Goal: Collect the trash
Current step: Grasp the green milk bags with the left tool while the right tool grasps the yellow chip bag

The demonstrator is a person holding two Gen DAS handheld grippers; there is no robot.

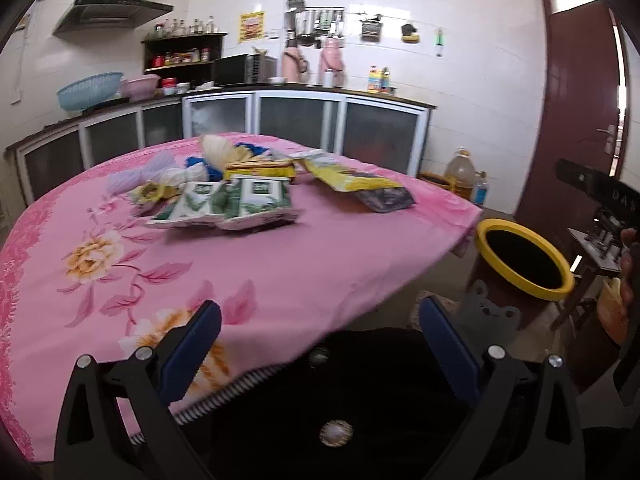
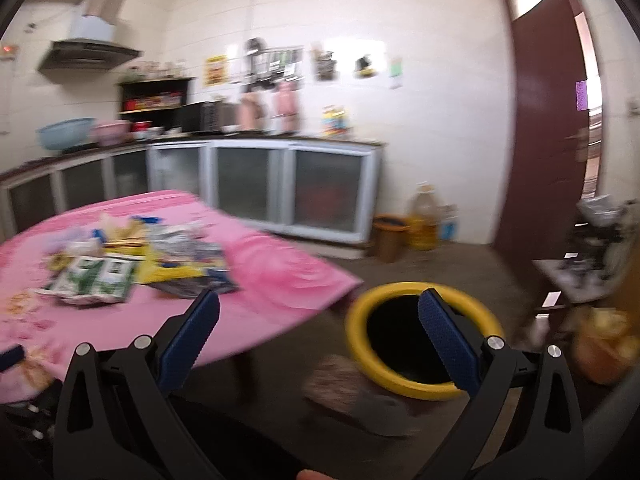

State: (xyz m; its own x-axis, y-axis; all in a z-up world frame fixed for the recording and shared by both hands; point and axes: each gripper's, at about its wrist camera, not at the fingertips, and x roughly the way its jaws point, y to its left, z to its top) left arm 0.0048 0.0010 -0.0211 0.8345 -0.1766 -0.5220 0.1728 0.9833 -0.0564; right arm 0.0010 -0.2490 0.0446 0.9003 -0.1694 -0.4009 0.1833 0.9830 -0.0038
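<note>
Both grippers are spread wide and carrying nothing. Left gripper [image 1: 320,332] hangs over the near edge of the pink flowered tablecloth [image 1: 280,264], its blue pads [image 1: 200,344] far apart, one over the cloth and the other past the table's edge, over the floor. Ahead of it, in the middle of the table, sits the pile of trash: two green-and-white packets [image 1: 236,204] lying flat side by side at the front, a yellow flat box [image 1: 260,169] just behind them, and a crumpled yellow-and-dark bag [image 1: 360,186] stretching off to the right. Behind those, balls of yarn in lilac, cream and blue [image 1: 184,168] are bunched together. Off the table's right corner stands the bin [image 1: 524,256], yellow rim, dark inside, mouth up.

Over to the right gripper [image 2: 320,332], and this view is blurred. Its fingers are parted too, nothing between them; the right pad [image 2: 444,336] sits in front of the bin's [image 2: 360,344] opening, the left one in front of the table edge [image 2: 280,304]. The packets [image 2: 96,280] and the yellow bag [image 2: 180,268] lie on the cloth to the left, well apart from this gripper. A brown-and-grey blur shows low beside the bin; I cannot tell what it is
</note>
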